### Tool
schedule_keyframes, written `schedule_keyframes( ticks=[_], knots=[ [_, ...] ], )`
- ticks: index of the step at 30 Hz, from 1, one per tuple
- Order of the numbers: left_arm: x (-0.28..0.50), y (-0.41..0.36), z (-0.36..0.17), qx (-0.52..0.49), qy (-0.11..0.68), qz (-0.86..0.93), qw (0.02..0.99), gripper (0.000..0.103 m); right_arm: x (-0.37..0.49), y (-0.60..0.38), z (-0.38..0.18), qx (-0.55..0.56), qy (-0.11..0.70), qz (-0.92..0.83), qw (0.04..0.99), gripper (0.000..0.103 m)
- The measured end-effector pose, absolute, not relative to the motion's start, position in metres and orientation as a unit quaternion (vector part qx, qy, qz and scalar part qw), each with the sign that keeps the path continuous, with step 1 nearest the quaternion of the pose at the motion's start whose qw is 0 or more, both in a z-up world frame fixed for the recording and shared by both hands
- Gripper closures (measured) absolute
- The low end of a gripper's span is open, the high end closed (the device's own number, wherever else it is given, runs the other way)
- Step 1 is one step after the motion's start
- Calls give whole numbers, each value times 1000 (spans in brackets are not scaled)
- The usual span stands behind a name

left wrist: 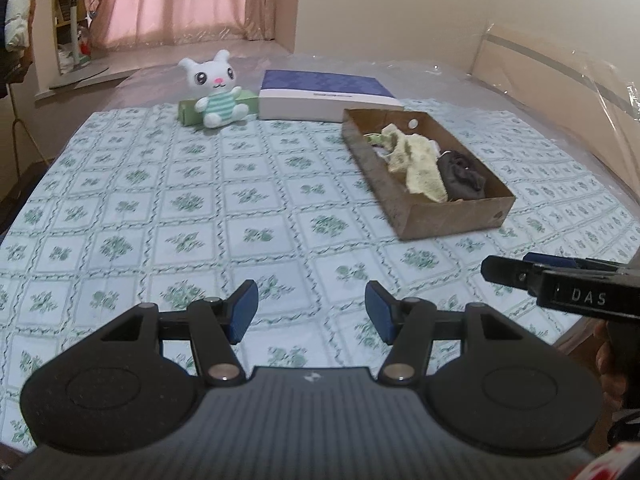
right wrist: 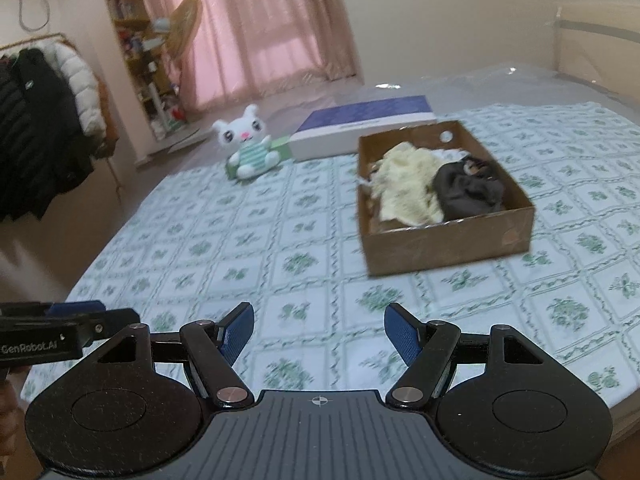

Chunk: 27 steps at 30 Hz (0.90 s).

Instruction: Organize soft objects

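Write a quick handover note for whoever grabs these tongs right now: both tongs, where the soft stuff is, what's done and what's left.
Left tongs: open, holding nothing, over the patterned cloth.
Right tongs: open, holding nothing, beside the left.
Cardboard box: holds a yellow cloth and a dark cloth; something white shows behind them.
Plush bunny: outside the box, upright at the far edge, leaning on a small green box next to the blue and white box.
Done: the cloths are in the box.
Left: probably the bunny.
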<state>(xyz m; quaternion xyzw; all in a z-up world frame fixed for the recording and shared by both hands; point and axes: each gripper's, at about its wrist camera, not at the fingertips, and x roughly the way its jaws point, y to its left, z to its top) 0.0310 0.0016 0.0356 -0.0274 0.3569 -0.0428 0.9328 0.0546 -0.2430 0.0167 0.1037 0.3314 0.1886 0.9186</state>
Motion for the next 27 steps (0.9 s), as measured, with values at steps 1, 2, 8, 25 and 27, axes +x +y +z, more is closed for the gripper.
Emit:
schedule_keyframes(
  ticks=[1, 2, 8, 25, 27],
  knots=[
    [29, 3, 35, -27, 358, -41, 932, 46, 54, -240, 16, 101, 333, 193, 917, 31],
    [27, 5, 33, -27, 360, -40, 932, 46, 53, -236, 15, 99, 335, 196, 916, 31],
    [18, 18, 25, -32, 370, -27, 928, 46, 52, -215, 7, 82, 349, 218, 907, 31],
    [14, 35, 10, -40, 389, -3, 920, 46, 53, -184, -7, 51, 373, 247, 893, 31],
    [15, 35, 10, -40, 390, -3, 920, 46, 54, -182, -8, 50, 373, 248, 893, 31]
  ],
)
